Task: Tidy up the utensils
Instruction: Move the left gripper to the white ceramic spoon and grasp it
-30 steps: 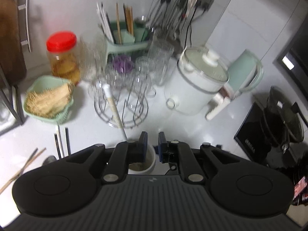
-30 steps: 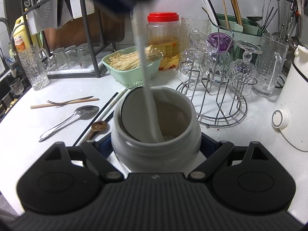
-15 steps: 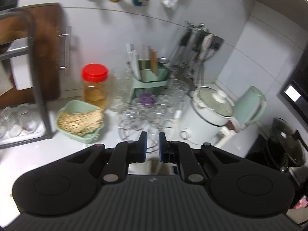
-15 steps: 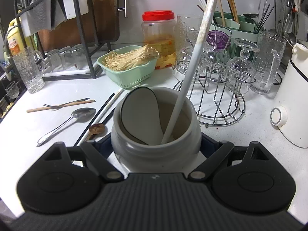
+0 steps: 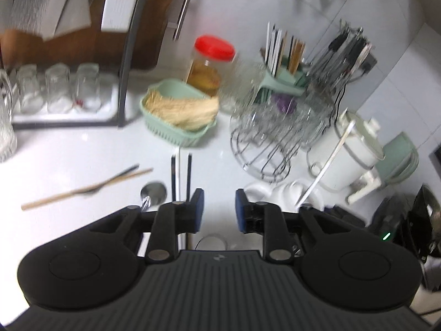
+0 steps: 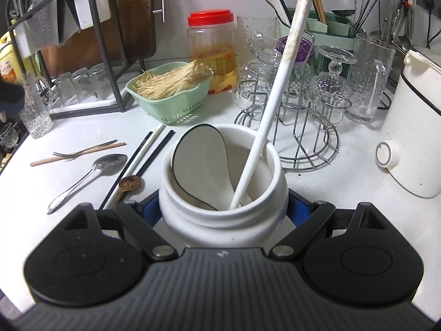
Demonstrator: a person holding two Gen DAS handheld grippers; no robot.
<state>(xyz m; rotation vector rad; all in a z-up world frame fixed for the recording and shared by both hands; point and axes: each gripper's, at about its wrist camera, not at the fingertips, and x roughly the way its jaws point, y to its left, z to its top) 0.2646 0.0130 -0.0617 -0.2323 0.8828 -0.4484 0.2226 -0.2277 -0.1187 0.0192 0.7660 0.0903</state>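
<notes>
White ceramic jar [image 6: 223, 193] sits on the counter [image 6: 317, 190], clamped by the right gripper [image 6: 223, 207]. Inside: a black-rimmed white soup spoon [image 6: 201, 162] and a long white chopstick [image 6: 275, 96], leaning. Left gripper [image 5: 219, 209], jaws just parting, nothing between, above loose chopsticks [image 5: 180, 171] and a metal spoon [image 5: 153, 191].

Left gripper [image 5: 219, 211]: matte black body, ribbed grey top plate with a small logo, two round black housings, silver pivot screws, blue pads on the fingers [image 5: 197, 207]. Right gripper [image 6: 223, 209]: same build, blue pads, silver screws.
</notes>
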